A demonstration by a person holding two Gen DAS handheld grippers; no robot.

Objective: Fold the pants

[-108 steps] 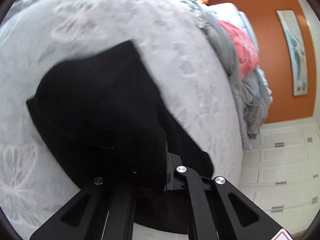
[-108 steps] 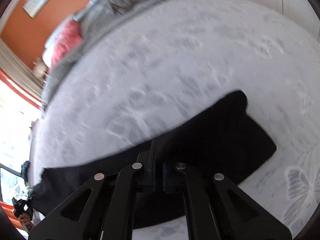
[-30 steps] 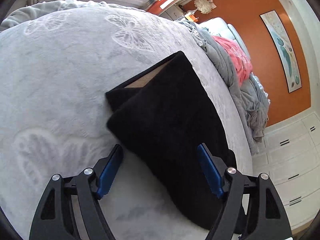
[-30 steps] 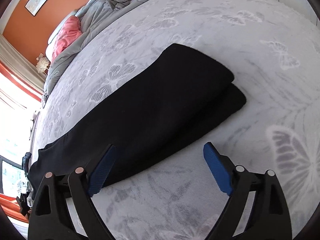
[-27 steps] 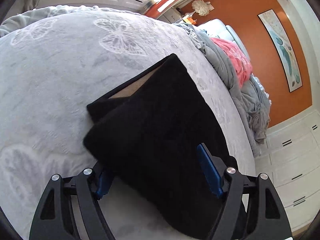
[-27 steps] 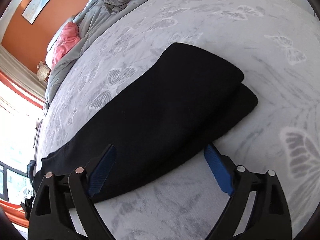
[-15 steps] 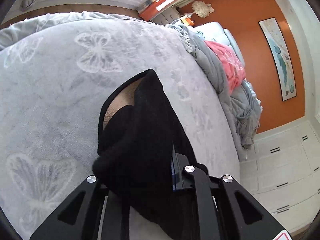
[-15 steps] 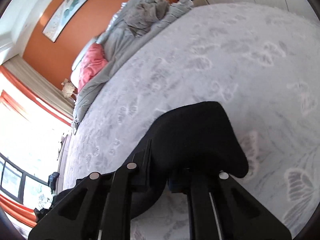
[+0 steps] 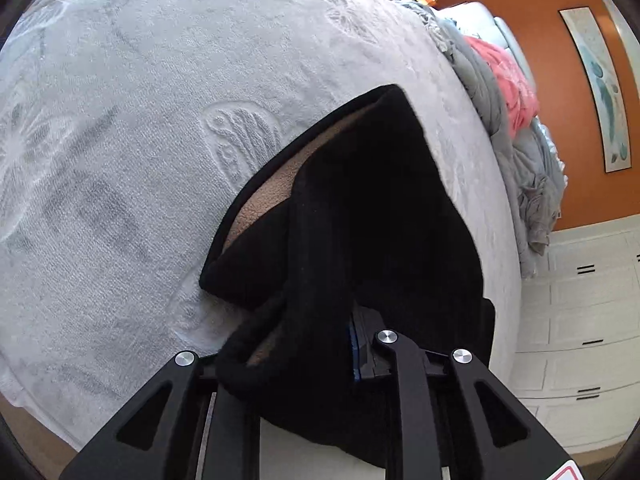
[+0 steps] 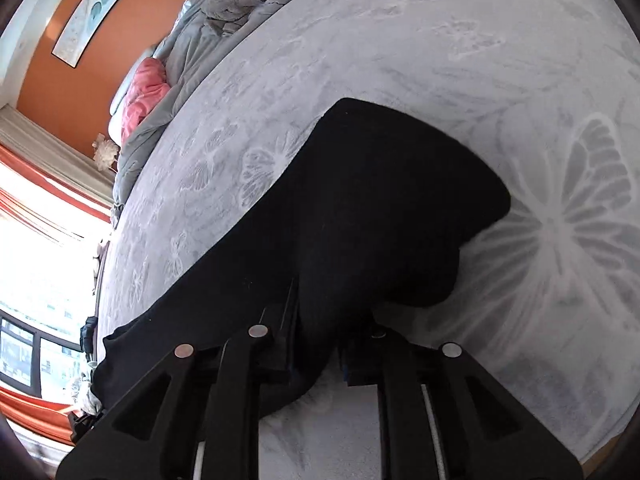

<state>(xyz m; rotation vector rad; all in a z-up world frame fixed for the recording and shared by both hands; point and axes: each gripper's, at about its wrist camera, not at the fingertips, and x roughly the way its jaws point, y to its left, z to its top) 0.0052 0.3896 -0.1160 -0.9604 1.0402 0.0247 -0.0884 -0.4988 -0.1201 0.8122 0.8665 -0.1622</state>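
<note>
The black pants (image 9: 380, 208) lie folded on the bed (image 9: 132, 152), one end bunched and lifted off the cover, its tan inner lining showing at the open edge. The left gripper (image 9: 320, 344) has its fingers pinching a thick fold of that end; the right gripper (image 10: 320, 340) pinches another fold in the same way. Both pairs of fingers have just been easing apart slightly, with cloth between them. In the right wrist view the rest of the pants (image 10: 248, 264) runs flat toward the window (image 10: 24, 344). Bare cover lies open on every side. A heap of grey bedding (image 9: 516, 160) with a pink blanket (image 9: 512, 88) sits well apart along the far edge. The cover is a pale grey plush embossed with butterflies; the pants look fleecy and thick.
</note>
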